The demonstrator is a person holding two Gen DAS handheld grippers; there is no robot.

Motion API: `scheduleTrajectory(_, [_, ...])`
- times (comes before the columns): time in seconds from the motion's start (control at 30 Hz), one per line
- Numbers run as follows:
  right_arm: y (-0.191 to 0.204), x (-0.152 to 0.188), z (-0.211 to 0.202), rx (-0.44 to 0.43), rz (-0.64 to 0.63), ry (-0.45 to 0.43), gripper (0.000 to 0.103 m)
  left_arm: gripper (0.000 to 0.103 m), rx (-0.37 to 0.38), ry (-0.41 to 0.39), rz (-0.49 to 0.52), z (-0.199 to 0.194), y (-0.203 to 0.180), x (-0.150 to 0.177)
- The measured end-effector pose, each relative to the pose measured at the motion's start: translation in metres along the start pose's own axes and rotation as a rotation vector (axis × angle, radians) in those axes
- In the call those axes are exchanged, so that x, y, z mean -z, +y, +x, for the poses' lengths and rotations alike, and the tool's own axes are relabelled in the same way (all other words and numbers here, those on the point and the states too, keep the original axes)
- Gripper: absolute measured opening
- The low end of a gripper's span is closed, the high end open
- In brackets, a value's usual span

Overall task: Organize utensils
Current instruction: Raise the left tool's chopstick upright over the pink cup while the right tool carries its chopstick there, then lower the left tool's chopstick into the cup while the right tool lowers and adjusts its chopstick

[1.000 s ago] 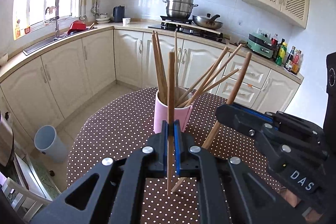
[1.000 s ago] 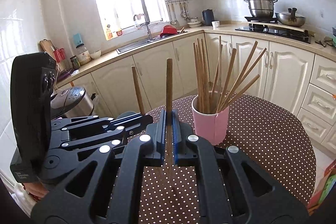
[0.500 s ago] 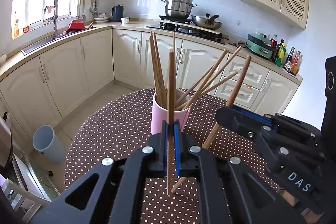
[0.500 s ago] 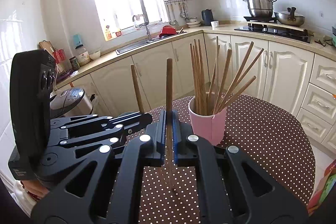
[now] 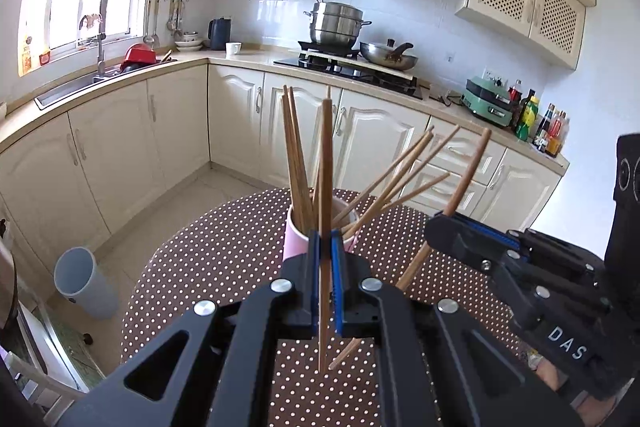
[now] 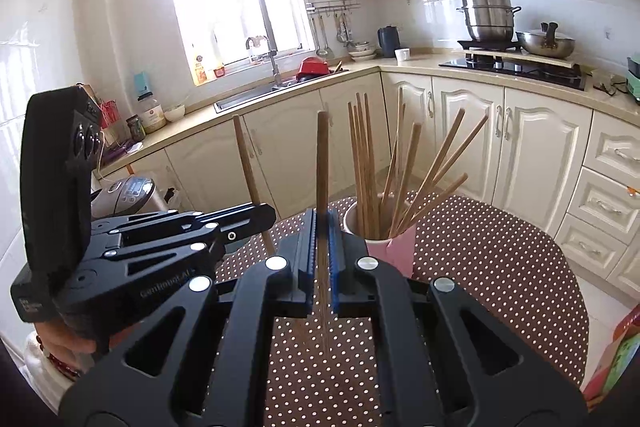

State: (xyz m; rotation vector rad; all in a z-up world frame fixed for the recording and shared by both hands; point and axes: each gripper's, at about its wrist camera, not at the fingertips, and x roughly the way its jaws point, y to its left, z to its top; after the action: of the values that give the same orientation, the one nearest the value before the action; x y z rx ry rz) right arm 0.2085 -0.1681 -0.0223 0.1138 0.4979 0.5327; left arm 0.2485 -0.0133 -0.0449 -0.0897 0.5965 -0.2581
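Note:
A pink cup (image 5: 294,237) (image 6: 394,247) holding several wooden chopsticks stands on the round brown polka-dot table (image 5: 208,259) (image 6: 500,251). My left gripper (image 5: 326,247) is shut on one upright wooden chopstick (image 5: 326,163), just in front of the cup. My right gripper (image 6: 322,227) is shut on another upright chopstick (image 6: 322,163), to the cup's left. Each gripper shows in the other's view: the right one (image 5: 448,227) holds its chopstick (image 5: 466,175) tilted, and the left one (image 6: 256,217) holds its chopstick (image 6: 248,163).
Cream kitchen cabinets (image 5: 120,155) and a counter wrap around behind the table. A grey bin (image 5: 82,281) stands on the floor at left. A stove with a steel pot (image 5: 336,25) and a wok (image 5: 390,57) is behind. A rice cooker (image 6: 126,193) sits left of the table.
Both grippers have moved slightly closer to the pink cup, each still holding its chopstick upright. The cup looks a little nearer and lower in both views.

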Motion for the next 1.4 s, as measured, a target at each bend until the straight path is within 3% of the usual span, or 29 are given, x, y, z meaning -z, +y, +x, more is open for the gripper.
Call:
scheduleTrajectory(0.27, [-0.006, -0.019, -0.003, 0.013, -0.016, -0.043, 0.006, 0.006, 0.010, -0.051, -0.005, -0.004, -0.001, -0.025])
scheduleTrajectory(0.6, [0.002, -0.066, -0.016, 0.066, -0.079, -0.178, 0.006, 0.006, -0.019, -0.182, -0.019, -0.006, -0.003, -0.072])
scheduleTrajectory(0.83, [0.009, -0.082, -0.016, 0.118, -0.130, -0.265, 0.006, 0.006, -0.022, -0.263, -0.034, -0.002, -0.008, -0.090])
scheduleTrajectory(1.23, [-0.004, -0.080, 0.011, 0.125, -0.113, -0.283, 0.002, 0.006, -0.041, -0.241, -0.036, 0.038, -0.003, -0.083])
scheduleTrajectory(1.4, [-0.005, -0.074, 0.021, 0.141, -0.123, -0.222, 0.002, 0.006, -0.036, -0.220, -0.044, 0.047, 0.001, -0.076])
